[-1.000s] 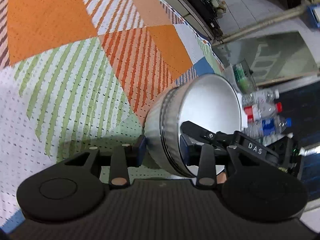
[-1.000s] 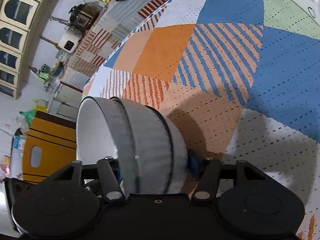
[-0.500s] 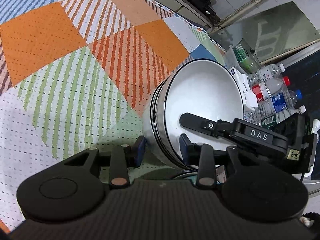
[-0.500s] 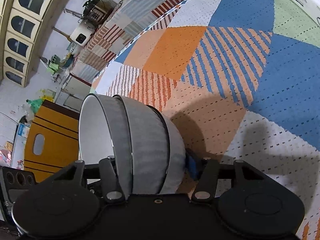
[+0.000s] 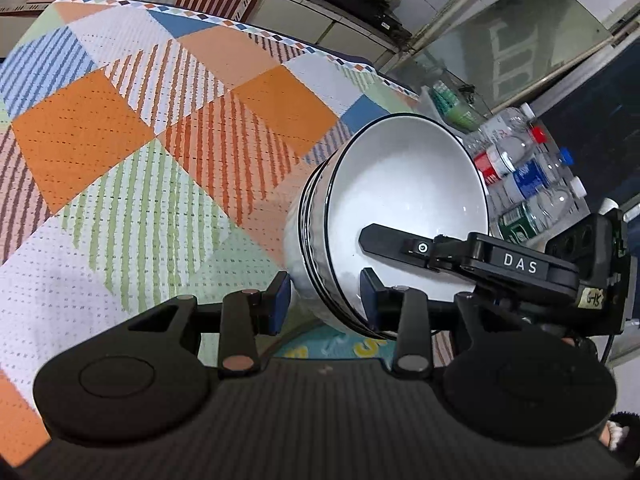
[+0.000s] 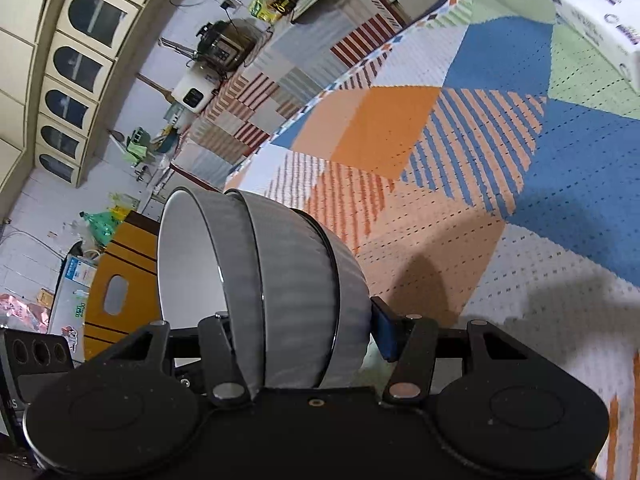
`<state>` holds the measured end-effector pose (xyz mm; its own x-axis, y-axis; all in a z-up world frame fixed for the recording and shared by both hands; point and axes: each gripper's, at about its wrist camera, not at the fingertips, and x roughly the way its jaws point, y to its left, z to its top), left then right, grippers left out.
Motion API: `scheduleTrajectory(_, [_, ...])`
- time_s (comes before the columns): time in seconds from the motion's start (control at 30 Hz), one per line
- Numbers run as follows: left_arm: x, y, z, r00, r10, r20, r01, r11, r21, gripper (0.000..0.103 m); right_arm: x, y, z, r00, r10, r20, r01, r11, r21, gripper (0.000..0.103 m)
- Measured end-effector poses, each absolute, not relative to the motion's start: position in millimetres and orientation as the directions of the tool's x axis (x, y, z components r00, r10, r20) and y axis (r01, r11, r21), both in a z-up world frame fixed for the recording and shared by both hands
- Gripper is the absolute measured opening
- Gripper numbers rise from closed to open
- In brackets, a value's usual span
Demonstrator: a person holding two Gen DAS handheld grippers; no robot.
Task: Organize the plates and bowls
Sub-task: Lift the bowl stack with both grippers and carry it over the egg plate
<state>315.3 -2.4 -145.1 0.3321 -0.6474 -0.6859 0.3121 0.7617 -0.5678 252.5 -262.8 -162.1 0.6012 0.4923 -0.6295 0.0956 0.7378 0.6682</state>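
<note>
Centrally, left gripper [image 5: 324, 300] closed across wall of nested bowls [image 5: 392, 216], one pad outside, one inside white interior. Right gripper [image 6: 304, 332] clamps same stack [image 6: 280, 292] from opposite side; its black finger [image 5: 400, 240] lies inside top bowl, lower right of frame. Stack tilted on side, held above patterned tablecloth [image 5: 160, 152]. Water bottles [image 5: 520, 168] right edge; tissue pack [image 6: 596, 12] upper right.

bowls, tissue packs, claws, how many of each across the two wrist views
bowls: 3, nested in one tilted stack
tissue pack: 1
claws: 2, left claw and right claw, both gripping the stack
total: 6
</note>
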Motion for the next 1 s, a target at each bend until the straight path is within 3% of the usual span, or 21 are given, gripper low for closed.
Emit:
scheduleTrajectory(0.57, [232,2,-93,0.363,-0.567,-0.739,0.370,0.816,-0.444,0.035,180,-244,-125,0.613,0.521,-0.594,0.033,0.734,0.678,0.059])
scheduleTrajectory(1.0, [193,4,-117,0.317,-0.545,-0.776,0.355,0.827,-0.436,0.034,133,-237,-150,0.559,0.549,-0.622,0.051,0.726,0.686,0.060])
